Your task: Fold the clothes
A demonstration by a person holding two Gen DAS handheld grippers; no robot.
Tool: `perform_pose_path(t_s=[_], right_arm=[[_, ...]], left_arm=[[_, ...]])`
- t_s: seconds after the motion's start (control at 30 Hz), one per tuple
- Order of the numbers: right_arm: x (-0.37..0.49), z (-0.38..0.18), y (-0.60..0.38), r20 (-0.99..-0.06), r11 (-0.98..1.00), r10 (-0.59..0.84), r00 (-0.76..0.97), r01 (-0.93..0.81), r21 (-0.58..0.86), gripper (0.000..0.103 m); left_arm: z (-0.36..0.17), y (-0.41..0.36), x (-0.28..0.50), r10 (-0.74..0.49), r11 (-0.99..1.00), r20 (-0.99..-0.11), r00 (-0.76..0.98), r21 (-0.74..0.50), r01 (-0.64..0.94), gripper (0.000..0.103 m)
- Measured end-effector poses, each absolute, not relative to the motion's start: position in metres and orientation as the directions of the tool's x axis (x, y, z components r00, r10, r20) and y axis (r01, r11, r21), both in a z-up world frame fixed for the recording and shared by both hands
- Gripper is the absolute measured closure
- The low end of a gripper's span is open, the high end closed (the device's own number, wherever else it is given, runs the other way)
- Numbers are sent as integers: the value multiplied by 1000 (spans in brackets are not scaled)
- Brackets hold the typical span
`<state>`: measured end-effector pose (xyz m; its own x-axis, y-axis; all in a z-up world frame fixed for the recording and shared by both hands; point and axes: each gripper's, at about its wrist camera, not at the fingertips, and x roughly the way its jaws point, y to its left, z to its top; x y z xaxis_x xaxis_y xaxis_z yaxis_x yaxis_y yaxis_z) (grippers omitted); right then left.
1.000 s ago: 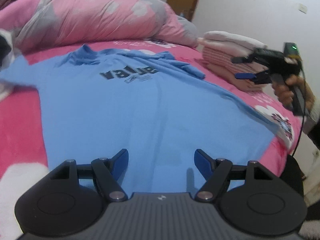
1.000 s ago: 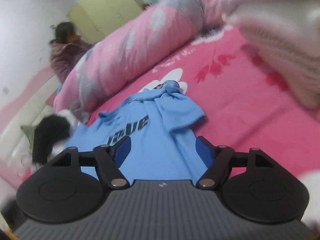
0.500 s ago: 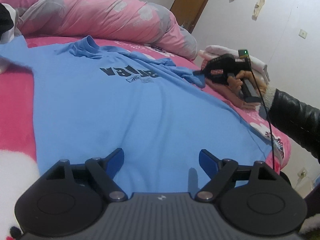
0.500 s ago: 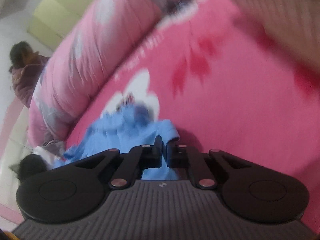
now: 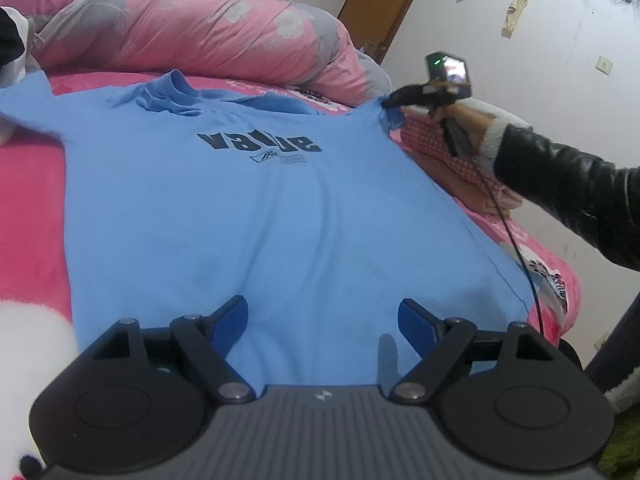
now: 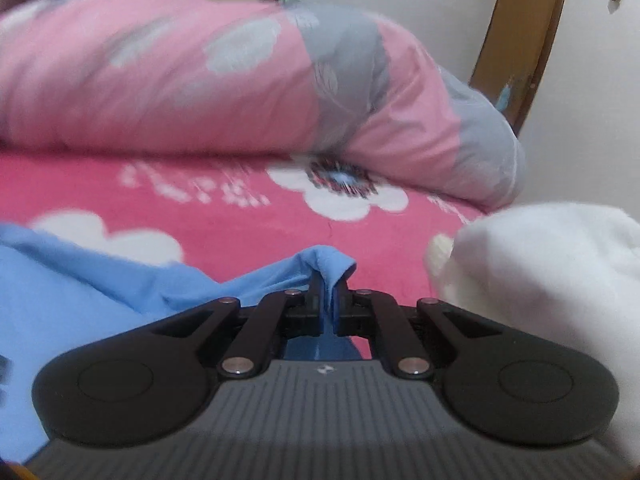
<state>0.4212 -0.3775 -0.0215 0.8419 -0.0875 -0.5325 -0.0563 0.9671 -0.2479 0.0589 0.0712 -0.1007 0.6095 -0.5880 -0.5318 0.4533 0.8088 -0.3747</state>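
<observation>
A blue T-shirt (image 5: 248,216) with dark "value" lettering lies spread face up on the pink bed, its collar at the far side. My left gripper (image 5: 322,316) hovers open over the shirt's near hem with nothing between its fingers. In the left wrist view my right gripper (image 5: 386,106) is at the far right, shut on the tip of the shirt's right sleeve and holding it stretched outward. The right wrist view shows the sleeve (image 6: 320,266) pinched between the closed pads of that right gripper (image 6: 328,306).
A rolled pink and grey duvet (image 5: 192,28) runs along the far side of the bed. A stack of folded clothes (image 5: 448,148) sits at the right, white fabric (image 6: 540,272) close beside the right gripper. The bed edge (image 5: 560,288) drops off on the right.
My right gripper went from open to shut on the sleeve tip, then pulled it out to the right, flattening the bunched sleeve. The left gripper stayed over the hem, its fingers a little wider.
</observation>
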Motion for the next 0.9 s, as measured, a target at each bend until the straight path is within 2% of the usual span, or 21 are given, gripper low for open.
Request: perform_pose_path(t_s=[0.17,0.23,0.33,0.37,0.57,0.63,0.77,0.9], right_arm=[[450,-76,-379,-599,950,-185,779,-13,-311,99],[445,-80,-381,-601,945,-210,771,3,-327,96],[431,-76,-384,-586,940,-231,777,22,-341,75],[421,-67,-386,-573,946,-214,791,20,-325,62],[325,-5,-393,-544,975,-7,839,-115,-189,49],[282,13,-399,-536,981,103,838,-174,-83,49],[207,5,-419,-578,959,280,767,-200,199,49],[156,-40,-426,-660,948,301,689,-144,283,55]], left_arm=[[-99,71,59,-585,811,-536,609,-370,453,20],[-99,70,59,-583,812,-538,609,-366,453,19],[-99,70,59,-579,815,-539,612,-359,455,19],[-99,69,59,-578,816,-539,613,-357,455,19],[-98,64,58,-560,828,-549,621,-333,452,19],[-96,63,58,-552,833,-554,623,-326,447,19],[-92,63,57,-537,843,-560,630,-335,421,19],[-85,65,50,-511,859,-573,641,-314,404,20]])
